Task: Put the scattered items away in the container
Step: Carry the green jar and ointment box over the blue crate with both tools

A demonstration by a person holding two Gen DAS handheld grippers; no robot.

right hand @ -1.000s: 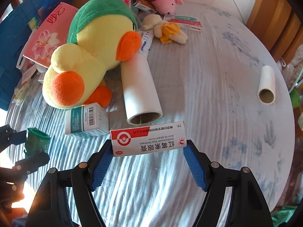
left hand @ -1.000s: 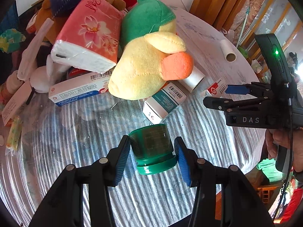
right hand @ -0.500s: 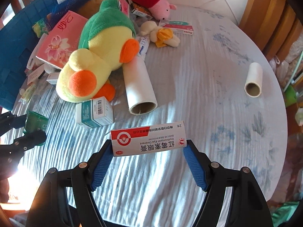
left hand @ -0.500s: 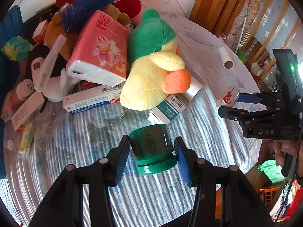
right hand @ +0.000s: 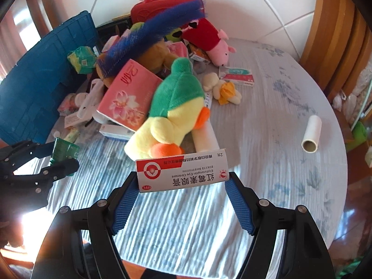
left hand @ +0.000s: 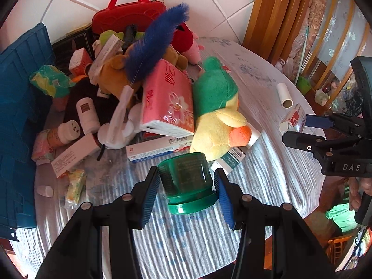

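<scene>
The left gripper (left hand: 187,191) had its blue-padded fingers (left hand: 151,197) clamped on a green jar (left hand: 186,181), which was lying tilted with its lid toward the camera, lifted clear above the striped cloth of the bench (left hand: 176,237). The right gripper (right hand: 182,196) had its fingers (right hand: 239,209) clamped on the two ends of a red-and-white ointment box (right hand: 182,173), held level and also above the bench.

On the far left of the bench stood the blue crate (right hand: 44,88), on its side with its dark open face toward the pile. Heaped beside it, toward the middle, were a pink tissue pack (right hand: 126,97), a blue feather duster (right hand: 151,34), a red handled case (right hand: 167,2) at the far wall, and small bottles and cartons. A yellow duck plush with a green hood (right hand: 172,109) lay just right of the tissue pack, partly over a white paper roll (right hand: 207,137). A pink pig plush in red (right hand: 209,39) lay farther back. A small cardboard-cored roll (right hand: 311,134) lay alone at the right, well apart from the rest.
</scene>
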